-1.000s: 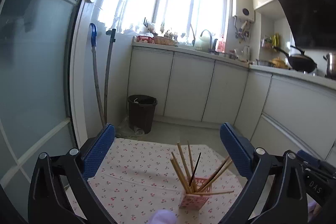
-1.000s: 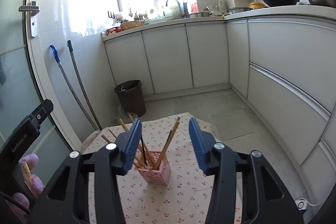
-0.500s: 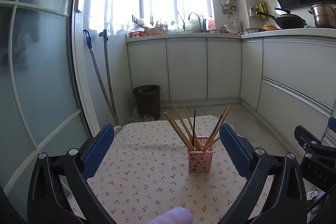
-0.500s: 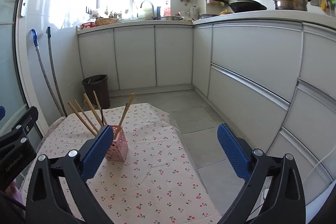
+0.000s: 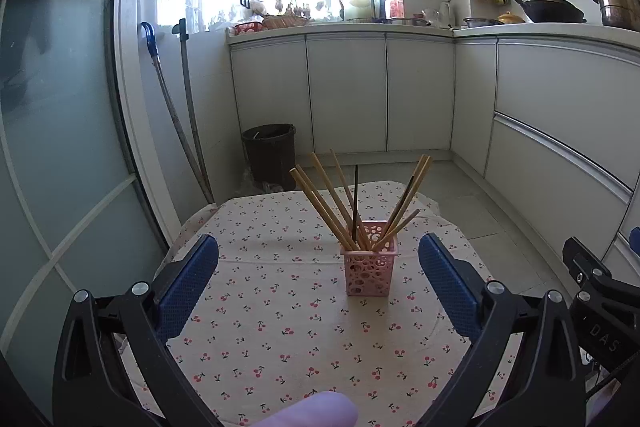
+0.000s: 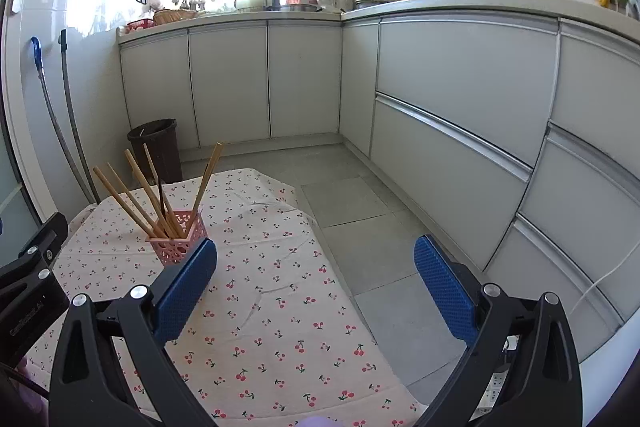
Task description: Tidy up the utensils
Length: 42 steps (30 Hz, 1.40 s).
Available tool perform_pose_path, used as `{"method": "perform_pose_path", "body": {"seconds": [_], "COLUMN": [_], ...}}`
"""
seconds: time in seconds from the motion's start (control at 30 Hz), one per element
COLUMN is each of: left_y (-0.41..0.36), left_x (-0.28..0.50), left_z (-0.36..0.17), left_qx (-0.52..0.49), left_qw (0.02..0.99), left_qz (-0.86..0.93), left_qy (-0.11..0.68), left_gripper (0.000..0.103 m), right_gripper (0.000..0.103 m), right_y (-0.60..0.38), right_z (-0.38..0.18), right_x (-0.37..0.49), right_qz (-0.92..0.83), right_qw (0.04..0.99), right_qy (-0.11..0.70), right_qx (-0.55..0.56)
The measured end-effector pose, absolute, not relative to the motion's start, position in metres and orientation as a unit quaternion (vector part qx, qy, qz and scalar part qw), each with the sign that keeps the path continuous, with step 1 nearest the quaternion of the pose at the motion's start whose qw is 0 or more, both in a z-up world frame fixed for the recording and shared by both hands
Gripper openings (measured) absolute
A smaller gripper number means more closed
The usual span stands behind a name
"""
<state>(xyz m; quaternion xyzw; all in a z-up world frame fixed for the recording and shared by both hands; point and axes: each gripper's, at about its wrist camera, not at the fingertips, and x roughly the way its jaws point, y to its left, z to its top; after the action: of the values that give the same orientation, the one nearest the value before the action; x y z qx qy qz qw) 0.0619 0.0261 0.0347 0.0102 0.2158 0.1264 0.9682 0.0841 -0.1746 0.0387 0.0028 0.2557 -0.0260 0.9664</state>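
Small kitchen, grey cabinets along the far and right walls, low table (image 5: 280, 331) under a cherry-print cloth in the foreground.

Pink perforated holder (image 5: 369, 259) upright on the cloth, towards the far middle of the table. Chopsticks (image 5: 332, 203) standing in it, long axes steeply upward and fanned: most leaning left, a few leaning right, one dark stick near vertical. No loose chopsticks visible on the cloth.

Straight ahead of the left gripper (image 5: 318, 281), a little right of its centre line, framed between blue pads spread wide with nothing held. Well to the left of the right gripper (image 6: 316, 285), just beyond its left pad, equally wide apart and empty, aimed more at the floor and cabinet drawers.

Left gripper judged nearer and better lined up for any further reach. Task looks close to finished.
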Motion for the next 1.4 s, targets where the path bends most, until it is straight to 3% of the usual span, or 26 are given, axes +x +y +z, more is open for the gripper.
{"method": "perform_pose_path", "body": {"seconds": [1.4], "left_y": [0.022], "left_x": [0.068], "left_z": [0.023], "left_qx": [0.009], "left_qw": [0.964], "left_qz": [0.119], "left_qy": [0.237], "left_gripper": [0.096], "right_gripper": [0.096], "right_y": [-0.175], "right_z": [0.022], "right_x": [0.097], "right_qz": [-0.022], "right_qw": [0.955], "right_qy": [0.296], "right_qx": [0.022]}}
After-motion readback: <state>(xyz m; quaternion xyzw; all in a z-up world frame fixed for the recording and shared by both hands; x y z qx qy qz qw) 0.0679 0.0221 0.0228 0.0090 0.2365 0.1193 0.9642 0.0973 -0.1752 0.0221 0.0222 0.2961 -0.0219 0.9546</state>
